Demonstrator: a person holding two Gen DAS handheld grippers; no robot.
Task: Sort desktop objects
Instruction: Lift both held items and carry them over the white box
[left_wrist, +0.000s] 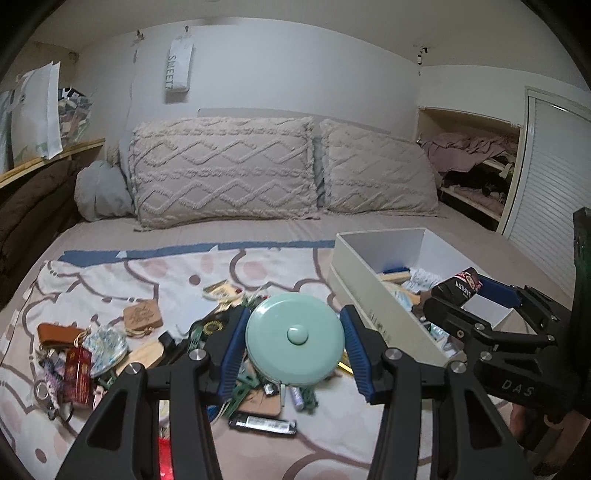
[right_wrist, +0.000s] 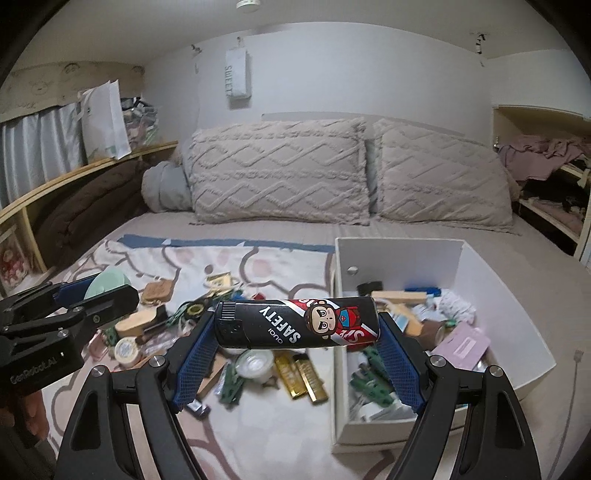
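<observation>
A bed (left_wrist: 258, 229) with 2 textured pillows at its head carries everything. A patterned blanket (right_wrist: 229, 266) covers its near half. On the blanket's right side sits a white open box (right_wrist: 480, 266), holding a wooden block, a pink card, green plastic pieces and crumpled paper; its deeper contents are too jumbled to name. Left of the box, a loose pile of small objects (left_wrist: 229, 350) spreads across the blanket's middle, partly hidden behind the grippers. The left gripper (left_wrist: 295, 336) is clamped on a round mint-green case (left_wrist: 295, 332) above that pile. The right gripper (right_wrist: 297, 328), jaws wide, grips a black lighter (right_wrist: 295, 323) marked "SAFETY" end to end over the box's left wall.
</observation>
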